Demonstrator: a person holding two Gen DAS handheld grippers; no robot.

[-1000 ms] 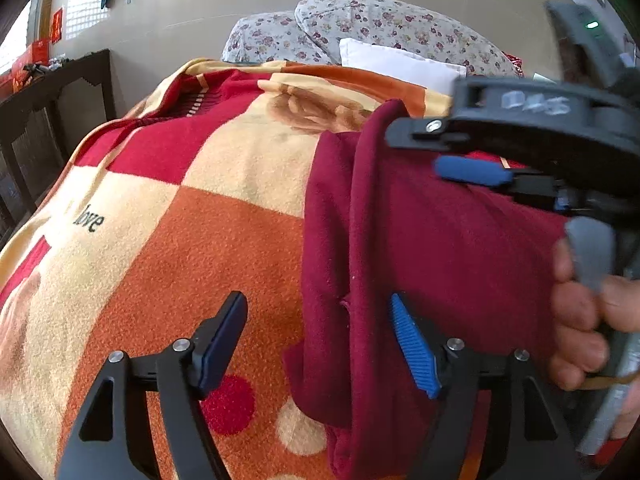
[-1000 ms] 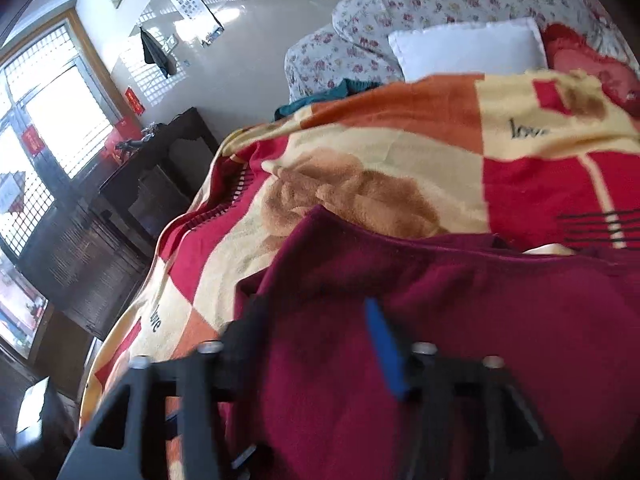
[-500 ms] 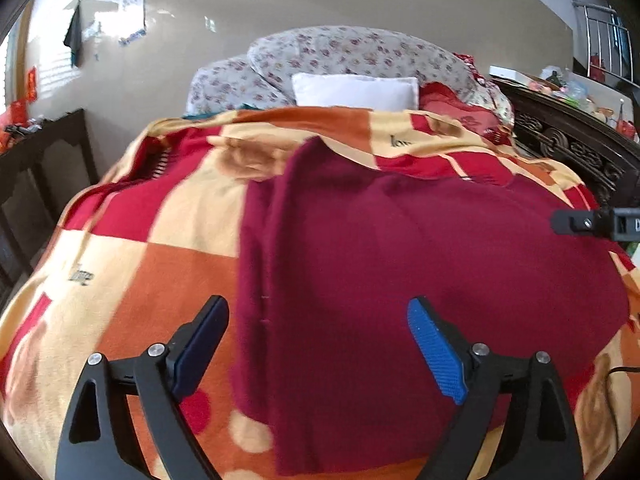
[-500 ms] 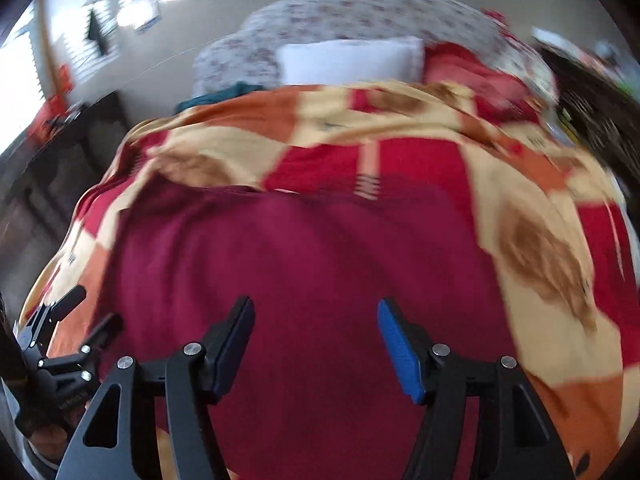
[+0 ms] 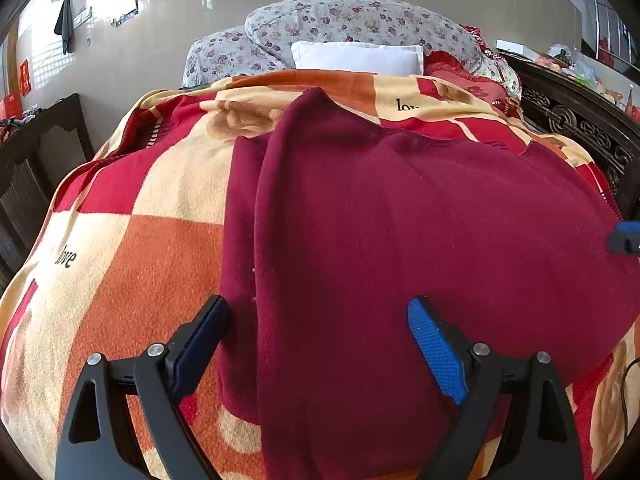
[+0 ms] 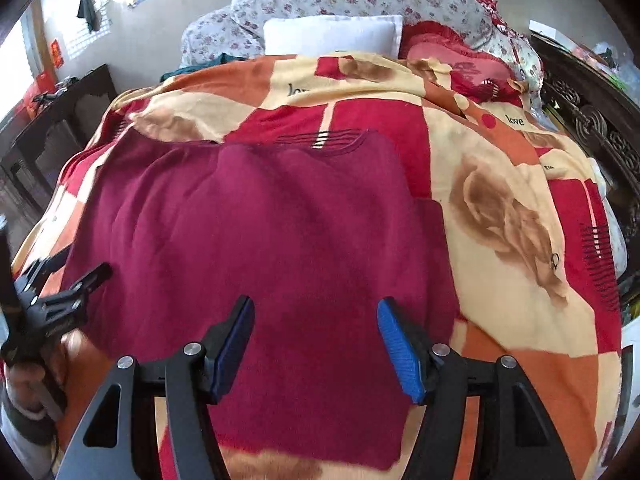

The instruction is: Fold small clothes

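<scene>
Both hand-held grippers hang over one maroon garment (image 5: 400, 220) spread on the blanket (image 5: 140, 248) of the bed. Left hand-held gripper (image 5: 318, 350) has its jaws well apart, nothing pinched; its pads straddle the garment's left edge, where a sleeve or side panel is already folded inward as a long strip running away toward the pillows. Right hand-held gripper (image 6: 314, 344) also stands apart and empty, over the near middle of the cloth, whose right edge lies just beyond its right pad.

The garment's long axis seems to run away from both hands, so the right hand looks nearer the unfolded side.

Count: one garment, one white pillow (image 6: 332, 34), two floral pillows (image 5: 360, 20).
</scene>
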